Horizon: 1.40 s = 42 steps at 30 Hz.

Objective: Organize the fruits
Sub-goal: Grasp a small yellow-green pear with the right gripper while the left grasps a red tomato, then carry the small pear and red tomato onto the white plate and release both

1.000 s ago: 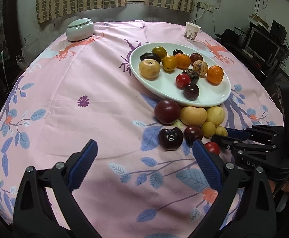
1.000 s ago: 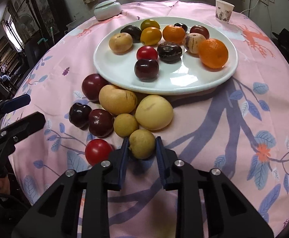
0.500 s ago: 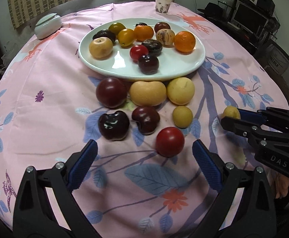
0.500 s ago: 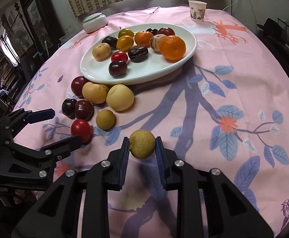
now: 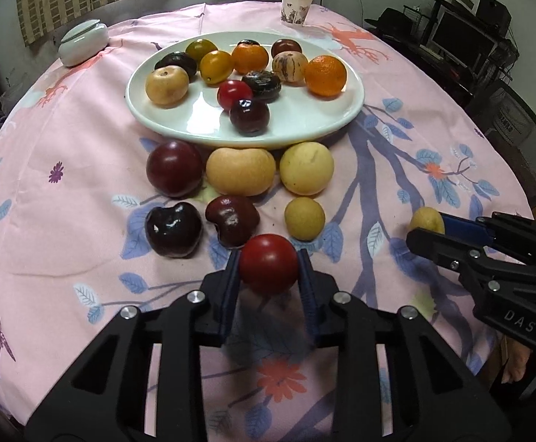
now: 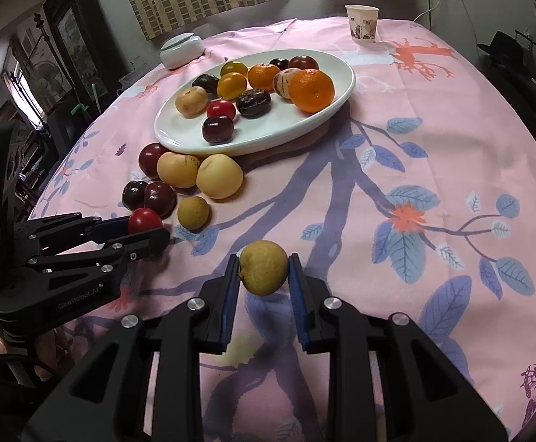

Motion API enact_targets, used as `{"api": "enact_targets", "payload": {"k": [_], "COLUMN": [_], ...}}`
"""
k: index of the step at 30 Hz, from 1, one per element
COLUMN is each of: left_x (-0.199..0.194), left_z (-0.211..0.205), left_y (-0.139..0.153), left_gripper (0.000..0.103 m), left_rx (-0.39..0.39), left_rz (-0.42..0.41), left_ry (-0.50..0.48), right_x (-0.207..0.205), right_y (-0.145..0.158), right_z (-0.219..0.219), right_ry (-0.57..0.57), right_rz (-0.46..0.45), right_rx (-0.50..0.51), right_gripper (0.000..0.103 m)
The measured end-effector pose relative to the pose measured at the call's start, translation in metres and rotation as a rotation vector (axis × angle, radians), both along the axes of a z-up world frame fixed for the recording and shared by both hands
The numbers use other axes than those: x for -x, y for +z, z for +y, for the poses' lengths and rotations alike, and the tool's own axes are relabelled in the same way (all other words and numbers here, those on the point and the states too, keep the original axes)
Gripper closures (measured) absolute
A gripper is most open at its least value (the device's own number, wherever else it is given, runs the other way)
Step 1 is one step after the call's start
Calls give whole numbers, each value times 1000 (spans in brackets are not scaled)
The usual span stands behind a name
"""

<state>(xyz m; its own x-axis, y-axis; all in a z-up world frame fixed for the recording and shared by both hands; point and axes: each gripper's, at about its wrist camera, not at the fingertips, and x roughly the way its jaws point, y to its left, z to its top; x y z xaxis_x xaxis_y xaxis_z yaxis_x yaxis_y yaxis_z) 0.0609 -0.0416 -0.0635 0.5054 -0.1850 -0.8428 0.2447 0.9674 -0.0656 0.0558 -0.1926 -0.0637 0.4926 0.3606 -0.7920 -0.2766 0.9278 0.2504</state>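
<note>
A white oval plate point(image 5: 316, 125) point(image 6: 327, 110) holds several fruits, among them an orange point(image 5: 325, 74) and a dark plum point(image 5: 249, 116). Several loose fruits lie on the pink cloth in front of it, such as a dark red plum point(image 5: 174, 168) and a small yellow fruit point(image 5: 304, 218). My left gripper point(image 5: 268, 269) is shut on a red tomato point(image 5: 268, 263) point(image 6: 143, 220) near the front of the loose group. My right gripper point(image 6: 263, 270) is shut on a small yellow-green fruit point(image 6: 263, 267) point(image 5: 426, 220), held to the right of the group.
A paper cup point(image 5: 296, 3) point(image 6: 362, 23) stands at the far side of the table. A white lidded bowl point(image 5: 83, 40) point(image 6: 181, 50) sits at the far left. A chair and desk with electronics point(image 5: 489, 44) stand to the right.
My left gripper has moved forward and closed on the red tomato; it was open before. My right gripper has carried the yellow-green fruit away from the group to the right.
</note>
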Motion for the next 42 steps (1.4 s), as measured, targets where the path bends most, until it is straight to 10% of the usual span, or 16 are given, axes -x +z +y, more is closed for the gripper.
{"api": "enact_targets", "payload": {"k": [24,42], "left_x": [2,-142], "left_z": [58,35], "left_y": [24,54], "left_gripper": [72,72], "left_rx": [70,15], "left_rz": [-56,-61], "left_ry": [35,27], "right_x": [-10,-125], "right_y": [12,48], "right_z": [53,49], "right_ry": [54,32], "right_rz": [14,-104], "right_rx": [60,121], "right_gripper": [76,76]}}
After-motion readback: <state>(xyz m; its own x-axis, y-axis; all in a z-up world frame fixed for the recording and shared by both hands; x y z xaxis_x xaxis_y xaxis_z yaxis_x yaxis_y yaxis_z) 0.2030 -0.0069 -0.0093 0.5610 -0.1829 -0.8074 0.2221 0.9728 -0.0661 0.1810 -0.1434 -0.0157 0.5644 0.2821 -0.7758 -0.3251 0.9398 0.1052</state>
